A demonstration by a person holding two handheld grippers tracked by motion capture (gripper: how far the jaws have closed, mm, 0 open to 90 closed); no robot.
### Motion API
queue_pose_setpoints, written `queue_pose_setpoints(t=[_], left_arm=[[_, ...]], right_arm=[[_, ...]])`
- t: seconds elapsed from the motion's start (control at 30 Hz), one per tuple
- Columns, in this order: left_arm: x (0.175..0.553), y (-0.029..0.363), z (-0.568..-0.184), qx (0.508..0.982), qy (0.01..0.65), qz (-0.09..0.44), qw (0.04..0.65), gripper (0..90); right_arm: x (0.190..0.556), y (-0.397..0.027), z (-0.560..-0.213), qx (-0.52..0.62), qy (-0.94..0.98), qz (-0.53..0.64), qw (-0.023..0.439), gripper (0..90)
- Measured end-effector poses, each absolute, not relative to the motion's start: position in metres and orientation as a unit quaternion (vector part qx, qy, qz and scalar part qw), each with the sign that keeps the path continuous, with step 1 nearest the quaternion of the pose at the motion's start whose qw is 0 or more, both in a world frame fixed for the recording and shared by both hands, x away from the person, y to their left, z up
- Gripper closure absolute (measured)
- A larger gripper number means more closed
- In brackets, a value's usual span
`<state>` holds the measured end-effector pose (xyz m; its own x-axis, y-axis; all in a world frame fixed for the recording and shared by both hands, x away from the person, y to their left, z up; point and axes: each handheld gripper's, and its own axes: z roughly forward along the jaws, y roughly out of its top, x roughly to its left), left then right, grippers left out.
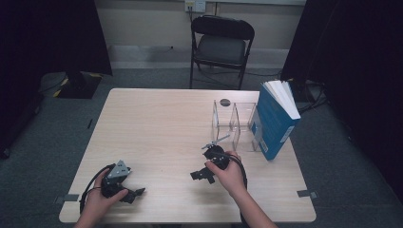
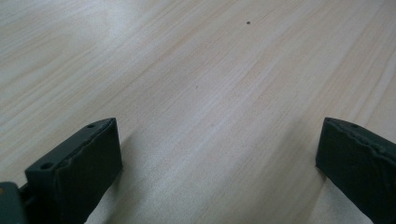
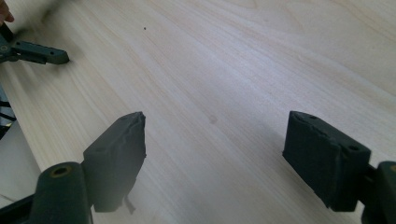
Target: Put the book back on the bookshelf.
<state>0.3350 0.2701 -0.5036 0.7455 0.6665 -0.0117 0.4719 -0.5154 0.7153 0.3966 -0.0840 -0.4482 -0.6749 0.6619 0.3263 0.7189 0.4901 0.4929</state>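
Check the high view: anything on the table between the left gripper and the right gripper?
Nothing. Between the left gripper and the right gripper there is just bare table, as the high view shows.

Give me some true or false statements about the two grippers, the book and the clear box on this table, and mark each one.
1. Both grippers hold nothing. True: the left gripper and the right gripper stand open over bare table.
2. The blue book lies flat in the middle of the table. False: it stands upright near the right edge.
3. The clear box stands right beside the book. True.
4. The right gripper is clamped on the clear box. False: it is apart from the box, nearer the person.
5. A black chair stands beyond the table. True.
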Motion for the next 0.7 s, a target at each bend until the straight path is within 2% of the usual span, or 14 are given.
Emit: queue_pose_setpoints(t=[0.7], left_arm=[[0.335, 0.27, -0.504, 0.86, 0.331, 0.133, 0.364, 0.0]], right_arm=[[0.394, -0.073, -0.472, -0.395, -0.87, -0.293, 0.049, 20.8]])
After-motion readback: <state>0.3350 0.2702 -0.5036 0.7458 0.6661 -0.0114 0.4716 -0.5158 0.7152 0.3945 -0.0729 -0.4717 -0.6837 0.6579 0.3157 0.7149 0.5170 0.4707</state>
